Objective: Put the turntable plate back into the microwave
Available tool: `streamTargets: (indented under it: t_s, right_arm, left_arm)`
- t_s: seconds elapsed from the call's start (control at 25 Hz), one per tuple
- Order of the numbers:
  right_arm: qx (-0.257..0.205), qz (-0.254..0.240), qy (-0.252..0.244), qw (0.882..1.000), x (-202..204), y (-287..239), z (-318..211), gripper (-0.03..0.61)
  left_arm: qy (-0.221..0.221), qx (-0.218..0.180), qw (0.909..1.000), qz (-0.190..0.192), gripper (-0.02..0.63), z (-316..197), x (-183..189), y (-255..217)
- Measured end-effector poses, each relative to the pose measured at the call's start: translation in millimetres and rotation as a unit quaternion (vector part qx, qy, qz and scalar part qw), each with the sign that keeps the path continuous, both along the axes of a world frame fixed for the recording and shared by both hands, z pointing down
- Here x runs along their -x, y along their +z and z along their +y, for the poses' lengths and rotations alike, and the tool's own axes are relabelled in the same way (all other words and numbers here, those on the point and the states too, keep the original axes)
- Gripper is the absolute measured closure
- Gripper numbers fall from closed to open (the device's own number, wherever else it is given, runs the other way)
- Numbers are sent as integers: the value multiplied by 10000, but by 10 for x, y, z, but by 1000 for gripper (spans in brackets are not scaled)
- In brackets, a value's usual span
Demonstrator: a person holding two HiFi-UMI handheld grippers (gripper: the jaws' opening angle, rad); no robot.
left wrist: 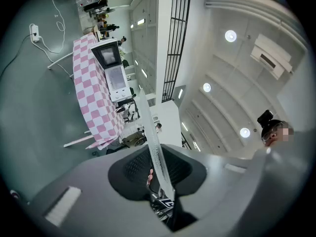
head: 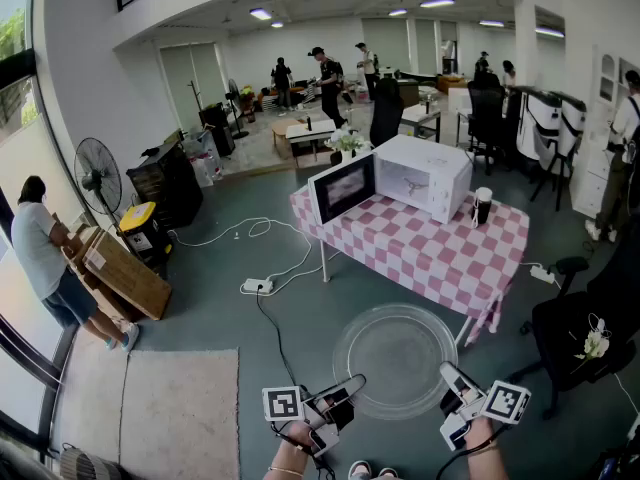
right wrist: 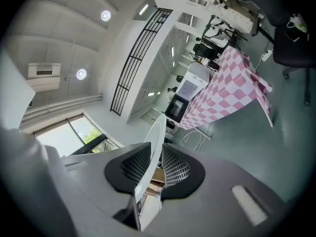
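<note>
Item: plate [head: 395, 358], held by its rim in my left tool [head: 350, 381] and right tool [head: 448, 372], mid-carry; next, I judge, bring it level to the open microwave [head: 425, 173].

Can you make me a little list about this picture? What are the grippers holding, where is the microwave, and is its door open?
Held thing: glass turntable plate, carried flat above the floor
Left gripper: shut on the plate's left rim
Right gripper: shut on the plate's right rim
Microwave: on the pink checked table, ahead of the plate and apart from it
Microwave door: open
Beside the microwave: dark cup
Task so far: plate not yet inside
</note>
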State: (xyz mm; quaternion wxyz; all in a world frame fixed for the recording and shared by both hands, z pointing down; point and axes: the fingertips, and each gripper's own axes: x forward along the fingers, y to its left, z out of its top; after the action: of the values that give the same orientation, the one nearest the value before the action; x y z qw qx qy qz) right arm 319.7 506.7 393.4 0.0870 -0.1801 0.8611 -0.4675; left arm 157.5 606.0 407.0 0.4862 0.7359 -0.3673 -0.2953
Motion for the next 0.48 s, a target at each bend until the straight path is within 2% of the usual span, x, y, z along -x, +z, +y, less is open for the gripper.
streamTargets:
  t_s: [0.12, 0.28, 0.4, 0.48]
  right_arm:
    - [334, 87, 148, 9993, 19, 55, 21, 503]
    - [324, -3, 106, 9994, 102, 31, 43, 503]
    - [151, -14, 23, 9999, 156, 31, 25, 503]
    - [248, 114, 102, 9996, 155, 90, 16, 502]
  left_arm:
    - [10, -20, 10000, 34, 560, 7, 47, -25]
    - [38, -34, 10000, 44, 560, 14, 98, -15]
    - [29, 22, 10000, 91, 560, 9, 141, 20]
    - [42, -35, 10000, 50, 560, 1, 173, 27]
